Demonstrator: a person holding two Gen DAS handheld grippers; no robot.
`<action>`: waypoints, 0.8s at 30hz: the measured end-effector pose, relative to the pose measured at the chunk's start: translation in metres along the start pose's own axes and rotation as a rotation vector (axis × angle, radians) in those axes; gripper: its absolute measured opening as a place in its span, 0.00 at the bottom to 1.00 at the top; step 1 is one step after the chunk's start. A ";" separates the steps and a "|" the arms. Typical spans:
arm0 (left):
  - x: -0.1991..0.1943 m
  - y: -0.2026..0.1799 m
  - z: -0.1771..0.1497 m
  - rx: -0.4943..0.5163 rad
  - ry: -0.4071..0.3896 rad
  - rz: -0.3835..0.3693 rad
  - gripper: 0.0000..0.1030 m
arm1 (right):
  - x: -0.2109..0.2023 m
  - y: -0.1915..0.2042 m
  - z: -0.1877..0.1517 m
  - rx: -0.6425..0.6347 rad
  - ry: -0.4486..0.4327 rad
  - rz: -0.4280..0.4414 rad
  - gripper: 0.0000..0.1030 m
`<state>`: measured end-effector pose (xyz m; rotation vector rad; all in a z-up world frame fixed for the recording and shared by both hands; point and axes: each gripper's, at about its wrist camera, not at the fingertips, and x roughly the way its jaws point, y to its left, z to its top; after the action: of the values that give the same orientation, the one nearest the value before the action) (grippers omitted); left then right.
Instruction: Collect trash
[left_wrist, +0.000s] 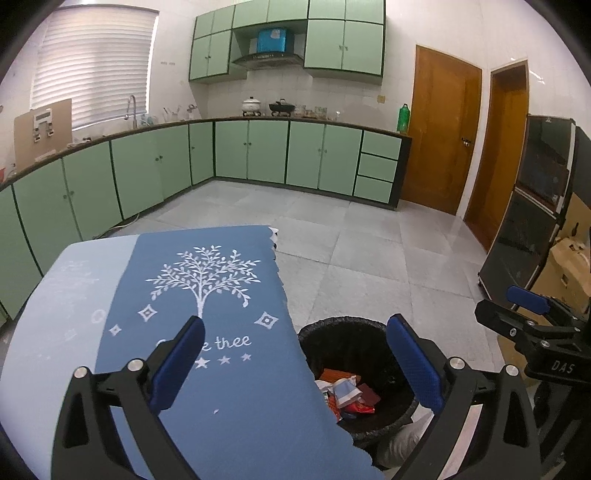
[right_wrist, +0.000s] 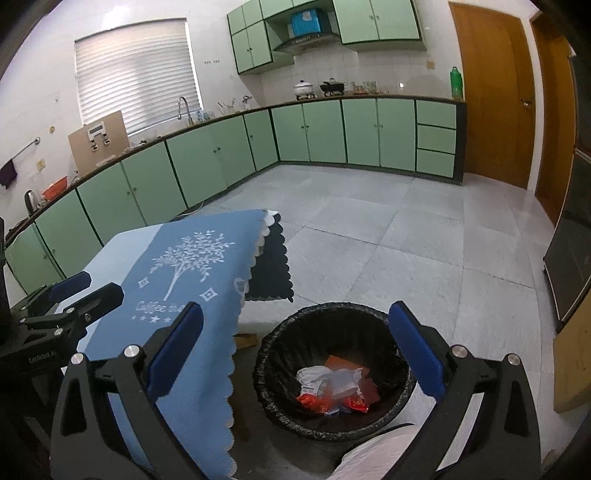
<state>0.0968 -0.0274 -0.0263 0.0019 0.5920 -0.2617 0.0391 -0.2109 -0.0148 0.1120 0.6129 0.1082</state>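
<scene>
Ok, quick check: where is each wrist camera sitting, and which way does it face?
Left wrist: on the left gripper, jaws open, above the blue tablecloth, tilted down toward the bin; the right gripper shows at right.
Right wrist: on the right gripper, jaws open, over the bin; the left gripper shows at left.
Shared: tablecloth, bin with wrappers, green cabinets.
</scene>
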 end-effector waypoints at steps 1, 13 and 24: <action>-0.004 0.000 0.001 -0.004 -0.006 0.002 0.94 | -0.003 0.002 -0.001 -0.004 -0.006 0.002 0.95; -0.039 0.000 -0.004 -0.001 -0.064 -0.006 0.94 | -0.031 0.020 0.000 -0.040 -0.053 0.019 0.95; -0.049 0.000 -0.005 -0.009 -0.086 -0.002 0.94 | -0.039 0.032 -0.001 -0.063 -0.071 0.028 0.95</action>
<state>0.0547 -0.0147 -0.0036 -0.0184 0.5076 -0.2600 0.0048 -0.1845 0.0111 0.0632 0.5368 0.1500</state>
